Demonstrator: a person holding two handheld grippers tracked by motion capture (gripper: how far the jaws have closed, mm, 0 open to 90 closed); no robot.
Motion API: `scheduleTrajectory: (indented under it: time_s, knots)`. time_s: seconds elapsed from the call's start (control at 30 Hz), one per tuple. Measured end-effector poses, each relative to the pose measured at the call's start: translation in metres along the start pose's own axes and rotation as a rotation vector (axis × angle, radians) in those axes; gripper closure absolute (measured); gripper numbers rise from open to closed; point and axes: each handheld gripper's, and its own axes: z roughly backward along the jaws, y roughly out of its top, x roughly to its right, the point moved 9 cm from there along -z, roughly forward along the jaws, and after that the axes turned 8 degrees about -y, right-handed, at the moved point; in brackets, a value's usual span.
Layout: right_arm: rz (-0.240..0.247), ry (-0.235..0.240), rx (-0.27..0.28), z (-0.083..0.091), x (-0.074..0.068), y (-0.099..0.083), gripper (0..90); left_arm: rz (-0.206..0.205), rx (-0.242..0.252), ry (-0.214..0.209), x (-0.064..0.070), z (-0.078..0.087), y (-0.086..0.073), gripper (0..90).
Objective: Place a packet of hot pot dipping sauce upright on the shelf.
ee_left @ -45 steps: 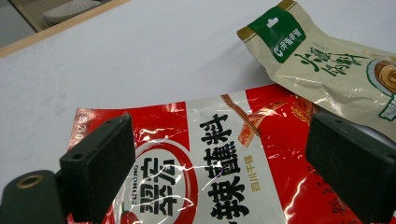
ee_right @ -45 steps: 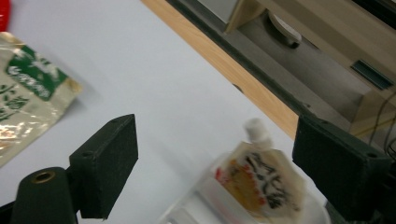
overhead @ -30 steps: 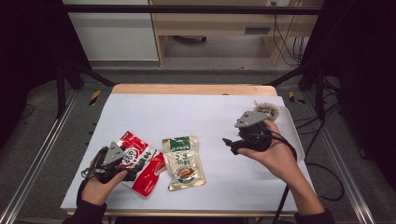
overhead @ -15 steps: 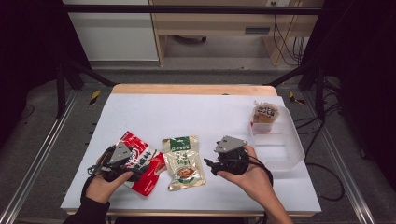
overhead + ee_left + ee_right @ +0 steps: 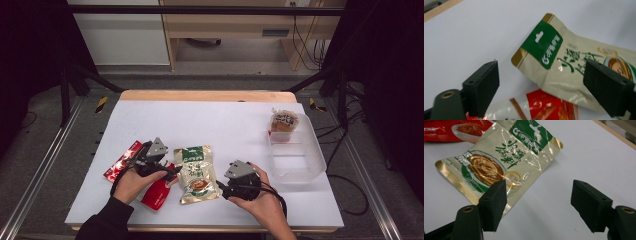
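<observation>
Right gripper (image 5: 223, 187) spread wide beside green sauce pouch (image 5: 196, 173), ready to pinch; left gripper (image 5: 172, 170) spread too, over red snack pouch (image 5: 156, 191).

the red packet (image 5: 150, 187) lies partly under the left gripper (image 5: 167, 167) and the hand holding it, so its middle is hidden in the high view. in the left gripper view it is cut off below the jaws. the green pouch (image 5: 574, 67) runs out past the far jaw there. its small print is too fine to read.
</observation>
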Motion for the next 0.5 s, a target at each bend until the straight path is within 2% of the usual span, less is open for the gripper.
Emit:
scheduleTrajectory:
  time_s: [0.1,0.2,0.3,0.33,0.43,0.47,0.5]
  knots:
    - [-0.016,-0.006,-0.015,-0.001,0.001,-0.007,29.2,0.003,-0.023,0.006,-0.006,-0.014,0.002,15.8]
    - [-0.025,-0.012,-0.030,-0.004,0.002,-0.011,29.2,0.022,-0.043,0.000,-0.010,-0.021,-0.001,17.4]
    - [-0.038,-0.017,-0.036,-0.006,0.003,-0.013,29.2,0.028,-0.065,-0.005,-0.012,-0.026,-0.004,18.1]
    - [-0.026,-0.020,-0.038,-0.006,0.002,-0.013,29.2,0.029,-0.066,-0.010,-0.012,-0.027,-0.004,21.6]
    - [-0.020,-0.026,-0.035,-0.006,0.003,-0.013,29.7,0.033,-0.069,-0.017,-0.012,-0.028,-0.004,23.0]
    - [-0.023,-0.037,-0.042,-0.007,0.005,-0.016,29.7,0.038,-0.068,-0.026,-0.012,-0.028,-0.004,27.8]
    - [-0.023,-0.037,-0.042,-0.007,0.005,-0.016,29.7,0.041,-0.069,-0.031,-0.011,-0.029,-0.005,27.8]
